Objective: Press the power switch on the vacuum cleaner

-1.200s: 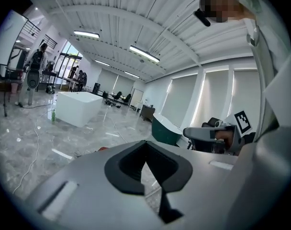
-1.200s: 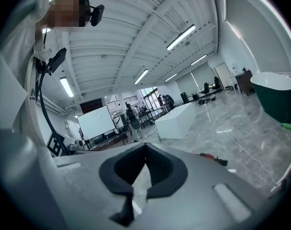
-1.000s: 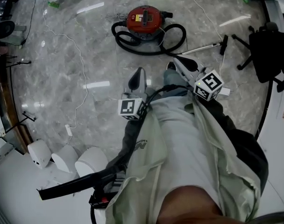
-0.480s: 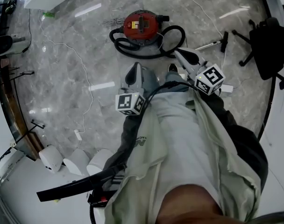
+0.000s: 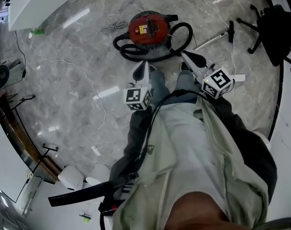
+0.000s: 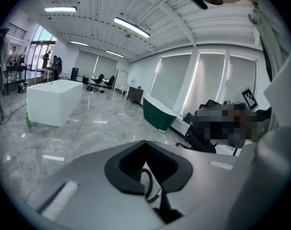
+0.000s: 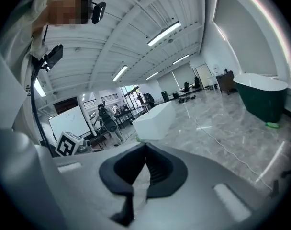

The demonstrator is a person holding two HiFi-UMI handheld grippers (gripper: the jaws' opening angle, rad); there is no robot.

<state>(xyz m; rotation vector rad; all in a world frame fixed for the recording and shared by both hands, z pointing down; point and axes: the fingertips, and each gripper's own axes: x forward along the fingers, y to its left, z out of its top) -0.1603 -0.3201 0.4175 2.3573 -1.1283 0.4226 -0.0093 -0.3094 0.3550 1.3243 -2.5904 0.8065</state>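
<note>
Head view looks down at a grey stone floor (image 5: 64,80). On it sits the vacuum cleaner (image 5: 148,28). It is round and red, with a yellow sticker (image 5: 143,30) on top. A black hose (image 5: 136,55) curls around it. A thin metal pipe (image 5: 212,40) lies on the floor to its right. The power switch is too small to pick out.

The person stands close to the vacuum cleaner and holds both tools out in front of a pale jacket (image 5: 193,147). The left tool (image 5: 145,63) points up the picture, at the hose. The right tool (image 5: 183,53) points up and to the left, and its tip shows just beside the right loop of the hose. Neither tool touches the vacuum cleaner. Each tool has a cube with black and white squares, one on the left (image 5: 137,98) and one on the right (image 5: 217,83).

In the left gripper view, the left tool (image 6: 145,142) is closed. Its two tips meet and grip nothing. A green tub (image 6: 160,111) and a white tub (image 6: 54,102) stand far off in the big room.

In the right gripper view, the right tool (image 7: 145,145) is closed too, tips together, with nothing in it. Only floor shows through the small gap lower down.

A black chair (image 5: 274,32) stands at the far right of the head view
</note>
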